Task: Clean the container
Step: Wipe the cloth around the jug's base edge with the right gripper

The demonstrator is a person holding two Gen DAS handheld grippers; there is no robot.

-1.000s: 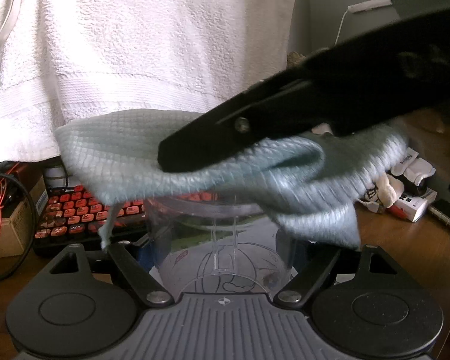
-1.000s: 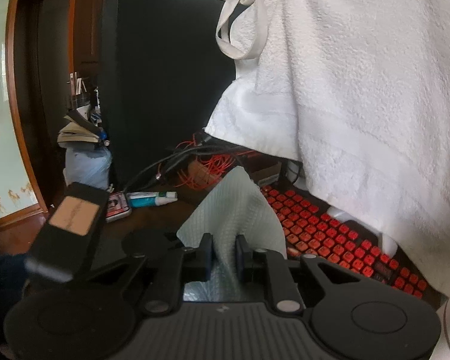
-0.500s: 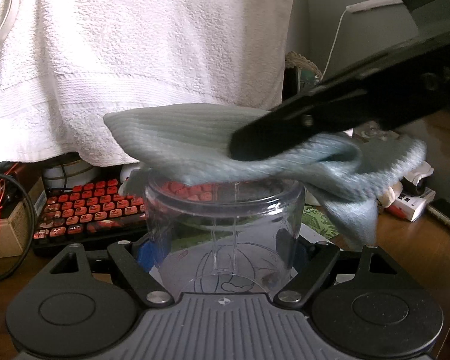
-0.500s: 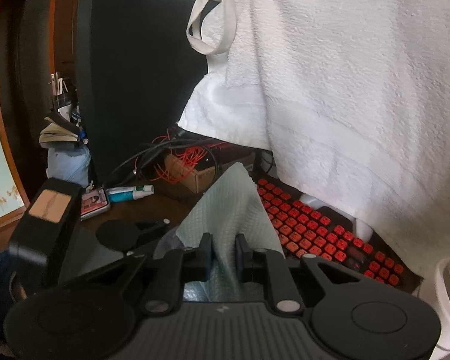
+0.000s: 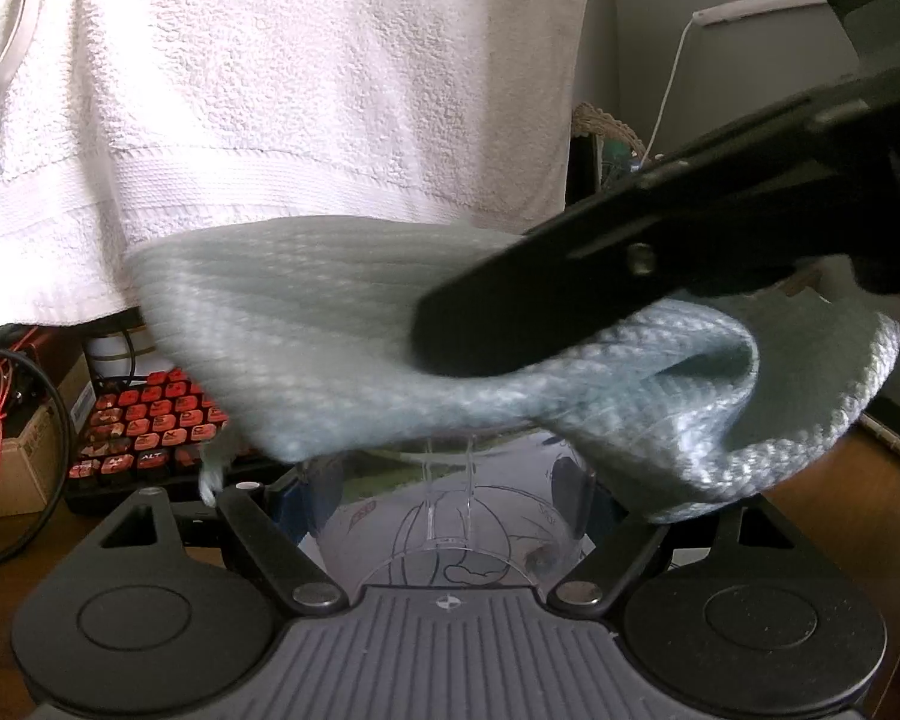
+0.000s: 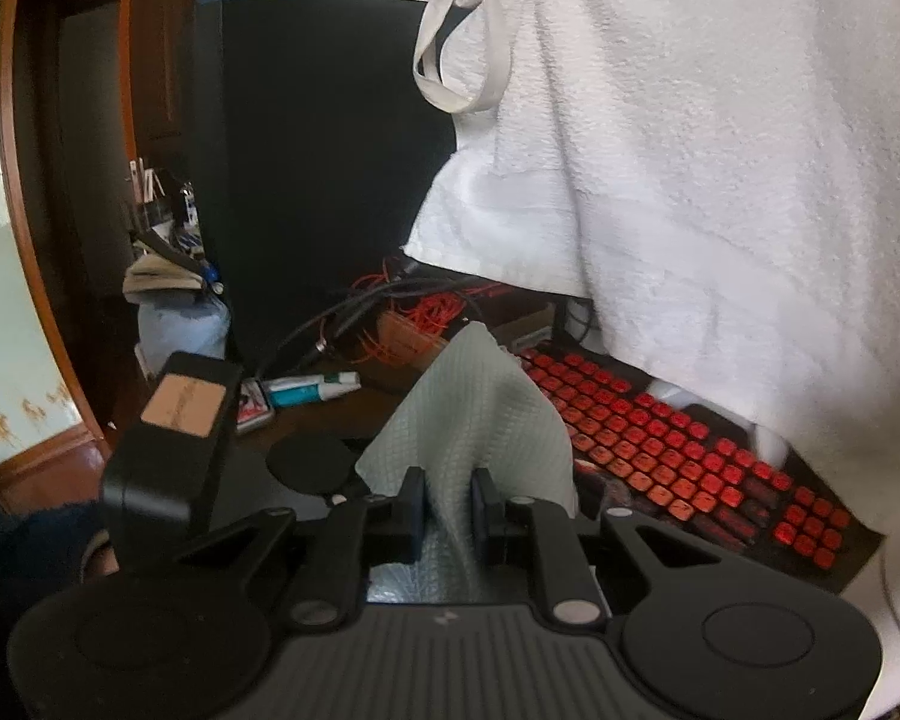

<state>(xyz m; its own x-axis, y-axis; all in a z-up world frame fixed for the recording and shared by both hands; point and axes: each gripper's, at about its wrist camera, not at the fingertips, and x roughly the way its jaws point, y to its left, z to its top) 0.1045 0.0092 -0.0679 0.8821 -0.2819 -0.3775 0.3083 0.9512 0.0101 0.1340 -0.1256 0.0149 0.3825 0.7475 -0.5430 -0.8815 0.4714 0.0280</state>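
Observation:
A clear plastic container [image 5: 450,516] with a faint printed drawing stands upright between my left gripper's [image 5: 450,480] fingers, which are shut on its sides. A light blue-green cleaning cloth [image 5: 342,348] lies draped over the container's mouth and hides the rim. My right gripper [image 6: 447,501] is shut on a fold of the same cloth [image 6: 474,420]. In the left wrist view the right gripper's black fingers [image 5: 600,300] reach in from the right above the container. The left gripper's body [image 6: 174,438] shows at the lower left of the right wrist view.
A large white towel [image 5: 270,108] hangs behind. A red-lit keyboard [image 6: 678,450] lies on the wooden desk under it. A dark monitor [image 6: 318,168], orange cables [image 6: 426,324], a cardboard box [image 5: 12,468] and a tube [image 6: 312,387] crowd the desk's left.
The right gripper swept the cloth across the container's mouth, right and up, then back down. The cloth now covers the rim again. The left gripper kept the container still.

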